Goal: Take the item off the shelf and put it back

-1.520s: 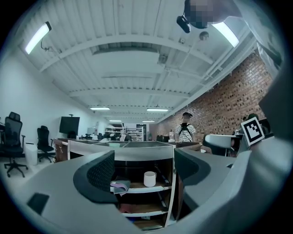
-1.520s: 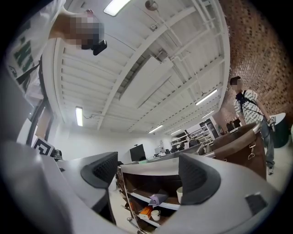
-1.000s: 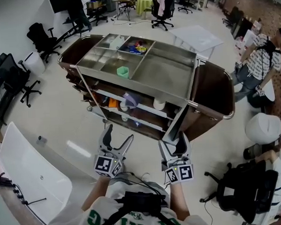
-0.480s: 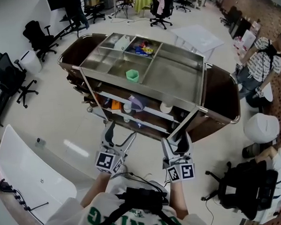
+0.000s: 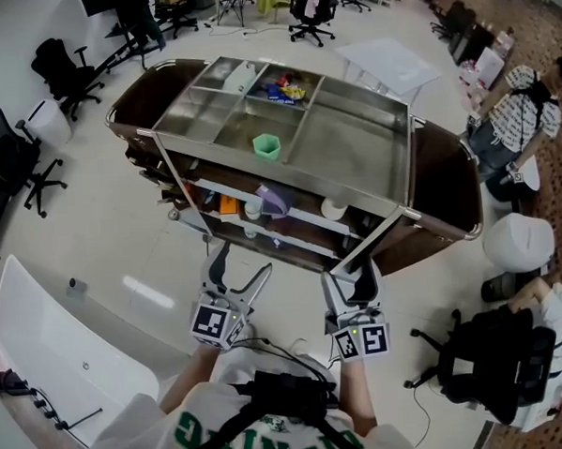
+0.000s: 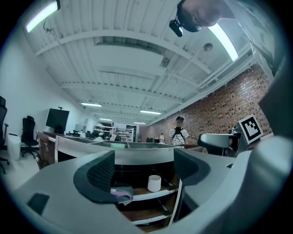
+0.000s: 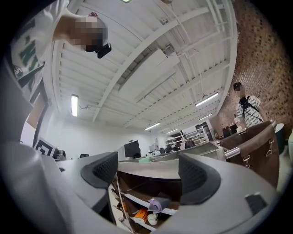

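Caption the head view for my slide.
Left gripper and right gripper, open, face a steel cart carrying a green cup.

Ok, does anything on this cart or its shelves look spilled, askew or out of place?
Nothing looks spilled or damaged. One slight oddity: the purple item on the upper shelf juts past its front edge. The white cup beside it stands upright. Left claw and right claw are open, empty.
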The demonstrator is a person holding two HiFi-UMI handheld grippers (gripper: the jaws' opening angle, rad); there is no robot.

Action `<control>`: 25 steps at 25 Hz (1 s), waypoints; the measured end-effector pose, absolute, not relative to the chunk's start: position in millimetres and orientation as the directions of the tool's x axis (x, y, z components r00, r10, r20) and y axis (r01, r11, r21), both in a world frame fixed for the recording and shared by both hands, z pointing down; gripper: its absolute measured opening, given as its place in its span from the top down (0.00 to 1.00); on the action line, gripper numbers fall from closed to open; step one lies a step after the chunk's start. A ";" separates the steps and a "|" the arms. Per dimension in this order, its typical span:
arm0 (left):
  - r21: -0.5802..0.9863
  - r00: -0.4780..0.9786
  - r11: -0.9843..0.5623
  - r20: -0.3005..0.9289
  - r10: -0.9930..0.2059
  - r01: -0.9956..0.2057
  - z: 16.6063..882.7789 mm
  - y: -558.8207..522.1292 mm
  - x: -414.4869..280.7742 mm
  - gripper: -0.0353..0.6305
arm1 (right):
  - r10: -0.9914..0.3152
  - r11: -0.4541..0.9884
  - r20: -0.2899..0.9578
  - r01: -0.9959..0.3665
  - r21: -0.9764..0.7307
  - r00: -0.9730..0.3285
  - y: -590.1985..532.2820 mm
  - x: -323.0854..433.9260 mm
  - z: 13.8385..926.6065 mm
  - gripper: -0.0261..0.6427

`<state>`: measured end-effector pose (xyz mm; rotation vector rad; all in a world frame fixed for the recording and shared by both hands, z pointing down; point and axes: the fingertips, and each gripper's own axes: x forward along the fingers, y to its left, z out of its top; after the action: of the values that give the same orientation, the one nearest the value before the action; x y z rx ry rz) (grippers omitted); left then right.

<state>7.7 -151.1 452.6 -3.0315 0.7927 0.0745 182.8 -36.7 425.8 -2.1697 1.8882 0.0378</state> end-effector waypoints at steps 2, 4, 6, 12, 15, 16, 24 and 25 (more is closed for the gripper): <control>0.008 0.875 -0.875 -0.041 -0.483 -0.483 456.6 -153.5 7.6 0.36 | -0.969 -0.130 -0.184 -0.975 -0.182 0.164 -37.0 183.6 428.7 0.33; 0.012 0.878 -0.879 -0.037 -0.477 -0.477 458.6 -155.3 7.4 0.36 | -0.969 -0.140 -0.175 -0.973 -0.184 0.173 -36.6 182.9 431.0 0.33; 0.018 0.883 -0.883 -0.031 -0.469 -0.469 459.6 -155.9 7.9 0.36 | -0.969 -0.146 -0.170 -0.972 -0.183 0.178 -35.8 181.3 432.3 0.33; 0.035 0.888 -0.888 -0.013 -0.459 -0.458 469.9 -159.2 8.9 0.36 | -0.972 -0.151 -0.151 -0.973 -0.174 0.178 -36.6 176.9 439.5 0.33; 0.039 0.888 -0.888 -0.010 -0.459 -0.459 474.0 -162.6 7.9 0.36 | -0.975 -0.159 -0.129 -0.971 -0.180 0.183 -37.5 176.1 450.6 0.33; 0.040 0.888 -0.888 -0.008 -0.459 -0.458 473.4 -163.6 7.8 0.36 | -0.975 -0.161 -0.120 -0.970 -0.182 0.184 -37.8 175.9 454.8 0.33; 0.006 0.877 -0.878 -0.017 -0.479 -0.479 466.1 -180.3 -1.7 0.36 | -0.987 -0.144 -0.033 -0.964 -0.223 0.155 -54.1 165.9 503.8 0.33; 0.000 0.874 -0.874 -0.016 -0.485 -0.485 463.9 -182.8 -3.8 0.36 | -0.989 -0.136 -0.026 -0.966 -0.222 0.145 -58.9 164.1 509.6 0.33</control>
<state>-3.8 -182.8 463.9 -3.0376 0.7863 0.0246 164.1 -58.9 509.6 -2.2295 1.9312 -0.1879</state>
